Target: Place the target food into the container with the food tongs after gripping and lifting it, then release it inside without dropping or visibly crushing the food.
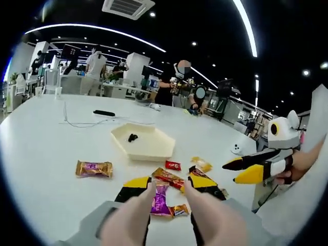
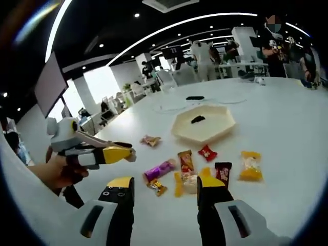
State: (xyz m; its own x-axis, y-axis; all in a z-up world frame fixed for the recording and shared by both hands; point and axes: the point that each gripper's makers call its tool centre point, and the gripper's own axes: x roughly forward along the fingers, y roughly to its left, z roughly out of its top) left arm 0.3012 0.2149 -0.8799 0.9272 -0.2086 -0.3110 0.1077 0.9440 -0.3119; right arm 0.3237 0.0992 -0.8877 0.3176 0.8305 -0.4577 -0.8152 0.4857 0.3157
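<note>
Left tongs (image 1: 166, 190) gape around the purple candy (image 1: 160, 201), lengthwise between them; right tongs (image 2: 165, 188) wide.

Worktop (image 1: 46, 154): smooth white surface, slight sheen, picking up soft reflections of the ceiling lights.

Container (image 1: 143, 142), cream hexagonal tray: looks like plastic, smooth and matt.

Snack packets: glossy crinkled foil or film. Gold-and-purple wrapper (image 1: 94, 168) at 9 o'clock of the purple wrapper (image 1: 160, 201); red packet (image 1: 173, 165) at 12 o'clock of it. All shiny, creased at the ends.

Right tongs (image 2: 165, 190): black and yellow tips, hard smooth plastic, grey matt body behind.

Left tongs (image 1: 167, 187): same yellow-black plastic finish, matt.

Thin cable (image 1: 82, 123) on the worktop: smooth, pale coating.
</note>
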